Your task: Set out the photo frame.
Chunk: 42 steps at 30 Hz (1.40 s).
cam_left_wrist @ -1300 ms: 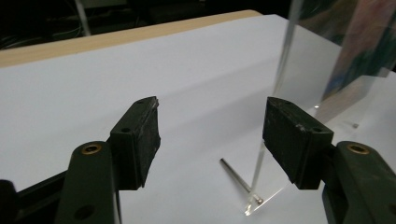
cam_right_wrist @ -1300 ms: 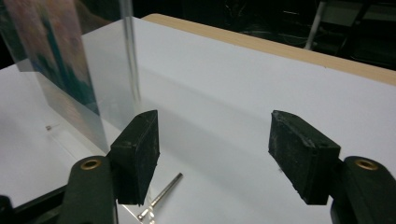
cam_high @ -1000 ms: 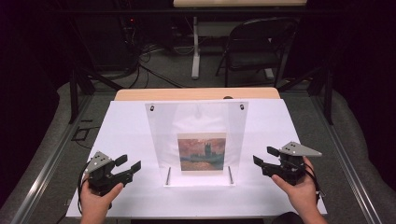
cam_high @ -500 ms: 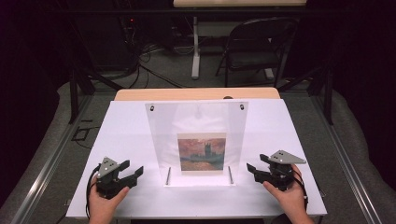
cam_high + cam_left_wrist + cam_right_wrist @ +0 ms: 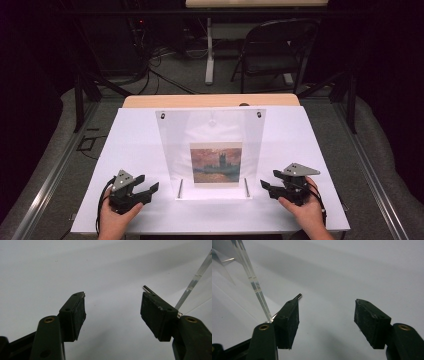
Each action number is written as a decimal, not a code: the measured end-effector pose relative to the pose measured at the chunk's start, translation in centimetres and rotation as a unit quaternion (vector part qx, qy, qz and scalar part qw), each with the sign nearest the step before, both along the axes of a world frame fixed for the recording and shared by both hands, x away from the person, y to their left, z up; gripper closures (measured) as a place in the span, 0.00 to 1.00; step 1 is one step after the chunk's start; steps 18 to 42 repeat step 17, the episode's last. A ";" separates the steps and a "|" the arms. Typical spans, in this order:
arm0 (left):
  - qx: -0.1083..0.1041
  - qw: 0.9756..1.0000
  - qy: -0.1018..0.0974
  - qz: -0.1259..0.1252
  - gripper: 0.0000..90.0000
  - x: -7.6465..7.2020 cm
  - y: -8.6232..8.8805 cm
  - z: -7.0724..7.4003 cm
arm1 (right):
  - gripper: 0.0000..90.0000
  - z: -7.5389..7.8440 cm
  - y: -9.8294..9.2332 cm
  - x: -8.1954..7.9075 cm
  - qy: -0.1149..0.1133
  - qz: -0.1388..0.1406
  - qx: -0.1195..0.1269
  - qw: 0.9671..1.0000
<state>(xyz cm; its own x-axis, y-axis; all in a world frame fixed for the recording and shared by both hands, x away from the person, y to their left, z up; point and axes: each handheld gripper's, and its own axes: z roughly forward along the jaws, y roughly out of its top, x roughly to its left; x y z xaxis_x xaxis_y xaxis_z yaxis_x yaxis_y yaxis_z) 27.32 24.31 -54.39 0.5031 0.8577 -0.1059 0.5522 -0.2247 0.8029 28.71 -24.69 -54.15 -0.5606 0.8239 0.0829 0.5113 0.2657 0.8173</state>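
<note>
A clear panel (image 5: 212, 150) stands upright mid-counter (image 5: 135, 135), blocking any straight pass across the middle from front to back. A picture (image 5: 216, 164) sits low against it, and two thin metal pins (image 5: 180, 188) lie at its foot, one near each lower corner. The left tool (image 5: 145, 187) and right tool (image 5: 270, 186) rest low on either side, each near a pin, with bare white counter between their jaws. Left and right of the panel, the counter lies open to the far edge.

Left gripper (image 5: 147, 186) sits at seven o'clock, right gripper (image 5: 269, 184) at five; both jaws gape empty, the right's just closing slightly.
</note>
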 end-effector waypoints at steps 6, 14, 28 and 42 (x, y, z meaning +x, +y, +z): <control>-0.002 1.000 0.001 -0.002 0.41 0.0 0.1 0.0 | 0.41 -0.1 -0.1 0.0 0.005 -0.001 -0.003 1.000; -0.013 1.000 0.005 0.004 0.40 0.1 0.2 0.0 | 0.41 -0.1 -0.2 0.0 0.005 -0.004 -0.010 1.000; -0.017 1.000 0.007 0.005 0.41 0.3 0.2 -0.1 | 0.41 -0.2 -0.4 -0.1 0.008 -0.008 -0.007 1.000; -0.017 1.000 0.007 0.005 0.41 0.3 0.2 -0.1 | 0.41 -0.2 -0.4 -0.1 0.008 -0.008 -0.007 1.000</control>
